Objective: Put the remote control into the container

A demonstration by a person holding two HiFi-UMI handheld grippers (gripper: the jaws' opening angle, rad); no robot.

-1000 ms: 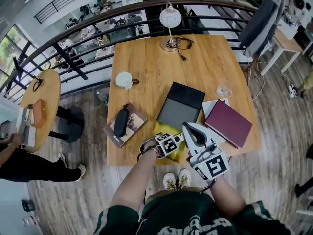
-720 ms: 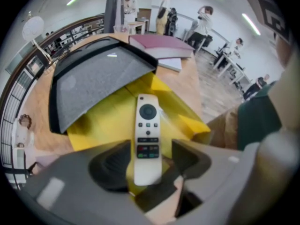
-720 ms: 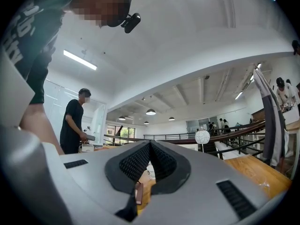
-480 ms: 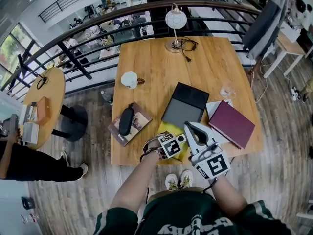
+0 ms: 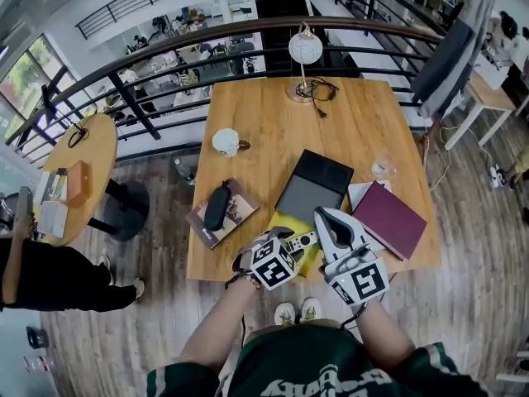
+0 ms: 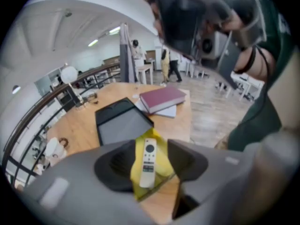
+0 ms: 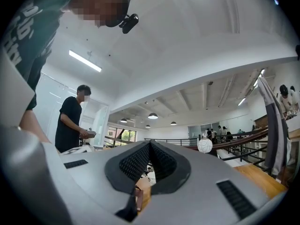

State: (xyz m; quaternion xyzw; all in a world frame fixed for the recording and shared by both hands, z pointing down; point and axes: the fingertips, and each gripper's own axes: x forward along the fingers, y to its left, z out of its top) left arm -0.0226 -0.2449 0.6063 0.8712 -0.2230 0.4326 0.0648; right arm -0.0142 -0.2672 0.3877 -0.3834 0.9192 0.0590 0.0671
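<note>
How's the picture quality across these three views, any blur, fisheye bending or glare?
Head view: sharp and evenly lit, though fisheye bends the railing into an arc. Left gripper view: soft throughout, the remote control just a white bar against the yellow container, corners dark. Right gripper view: crisp, the ceiling light strip slightly blown out.

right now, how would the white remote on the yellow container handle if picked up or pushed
The remote control looks like a slim plastic bar: probably stiff and light. Being flat, it should slide rather than roll. Its smooth casing may slip in a loose pinch, and the yellow container beneath might shift with it.
</note>
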